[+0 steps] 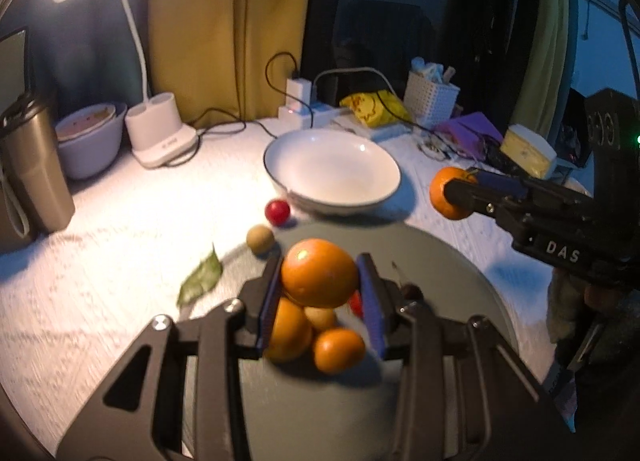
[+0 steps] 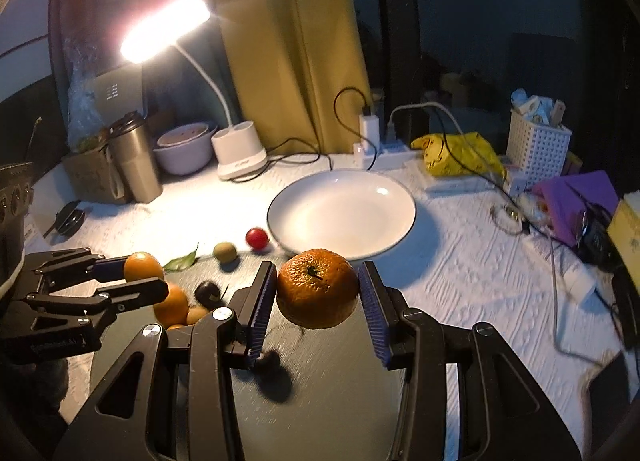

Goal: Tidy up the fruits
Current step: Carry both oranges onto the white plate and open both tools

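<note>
Left gripper [image 1: 320, 293]: pinched an orange [image 1: 319, 278] above the dark tray [image 1: 448, 261].
Right gripper [image 2: 318, 301]: clamped a mandarin [image 2: 317, 287].
Bowl [image 1: 304, 191]: white, on tabletop [image 1: 120, 229].

We see a white textured tabletop [image 2: 460, 261] lit by a white gooseneck desk lamp [image 2: 164, 29], w/ its base [image 2: 240, 153] at the back edge. Behind it hangs a mustard-yellow curtain [image 2: 292, 41]; a dark window [image 2: 480, 13] sits to the right. Room's dim otherwise.
</note>
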The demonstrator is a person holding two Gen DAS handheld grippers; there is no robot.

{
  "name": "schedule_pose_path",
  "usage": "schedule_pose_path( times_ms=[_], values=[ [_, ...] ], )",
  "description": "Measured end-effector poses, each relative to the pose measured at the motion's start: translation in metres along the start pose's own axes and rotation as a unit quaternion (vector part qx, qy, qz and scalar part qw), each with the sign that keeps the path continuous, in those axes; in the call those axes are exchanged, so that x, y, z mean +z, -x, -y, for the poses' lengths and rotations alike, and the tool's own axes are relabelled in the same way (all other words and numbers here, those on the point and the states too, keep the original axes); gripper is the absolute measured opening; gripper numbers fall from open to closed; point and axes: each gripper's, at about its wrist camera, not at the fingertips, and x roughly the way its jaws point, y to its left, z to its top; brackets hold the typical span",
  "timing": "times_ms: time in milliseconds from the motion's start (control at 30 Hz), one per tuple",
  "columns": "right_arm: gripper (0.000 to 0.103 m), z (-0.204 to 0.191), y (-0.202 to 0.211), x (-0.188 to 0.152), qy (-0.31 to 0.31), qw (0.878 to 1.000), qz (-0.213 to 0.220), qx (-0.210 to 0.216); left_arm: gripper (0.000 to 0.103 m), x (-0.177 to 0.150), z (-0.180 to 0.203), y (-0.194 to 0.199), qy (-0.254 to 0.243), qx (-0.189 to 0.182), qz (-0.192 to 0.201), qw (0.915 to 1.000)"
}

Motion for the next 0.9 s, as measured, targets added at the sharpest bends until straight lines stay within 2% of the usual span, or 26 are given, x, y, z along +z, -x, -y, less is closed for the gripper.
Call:
schedule_pose_path(
  times_ms=[433,700,900],
  values=[
    [0.045,0.007,-0.037,0.038,0.033,0.999,0.008,-0.007,0.038,0.05,-0.014,-0.031,-0.035,-0.02,0.009,0.9991],
    [0.045,0.015,-0.07,0.064,0.041,0.999,0.007,-0.008,0.038,0.086,-0.035,-0.066,-0.039,-0.034,-0.004,0.9987],
    [0.045,0.022,-0.1,0.076,0.029,1.0,-0.004,-0.004,0.038,0.101,-0.041,-0.098,-0.034,-0.049,-0.017,0.9981]
  ],
)
